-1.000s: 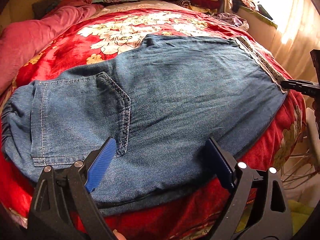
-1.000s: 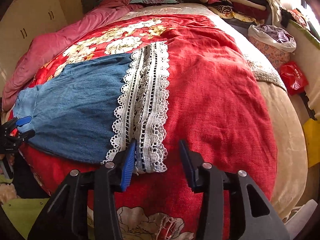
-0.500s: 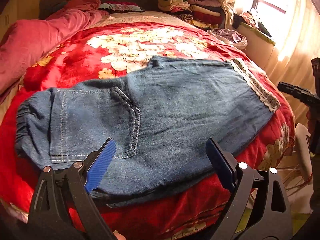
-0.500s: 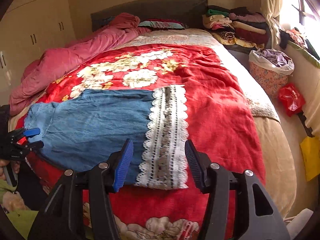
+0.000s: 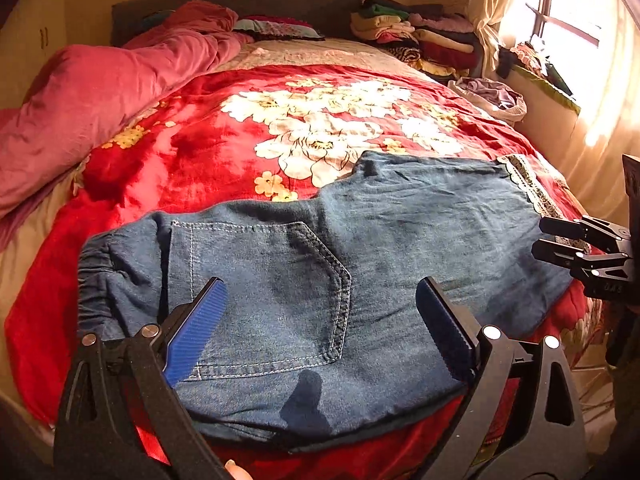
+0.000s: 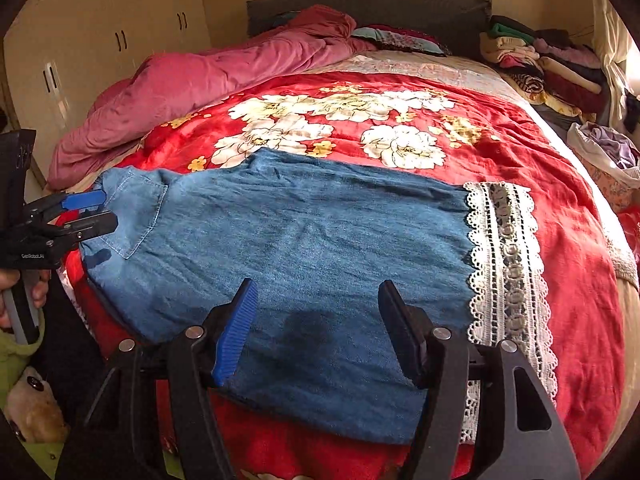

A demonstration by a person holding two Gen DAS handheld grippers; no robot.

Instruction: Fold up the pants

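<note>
Both jaw pairs held open above the denim pants (image 6: 320, 240), left gripper (image 5: 320, 320) near pocket, right gripper (image 6: 316, 320) near lace hem (image 6: 504, 256); presumably positioned for the fold

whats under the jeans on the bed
The jeans lie flat on a red flowered blanket, which shows all around them. Whatever lies beneath their middle is covered and cannot be seen.

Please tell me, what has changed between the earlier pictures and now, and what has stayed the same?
Both grippers pulled back and up from the bed: the left gripper and the right gripper now see more of the room. The right gripper also shifted from the lace hem toward the leg's middle. Nothing was grasped; both stayed open. The pants stayed flat on the red blanket.
</note>
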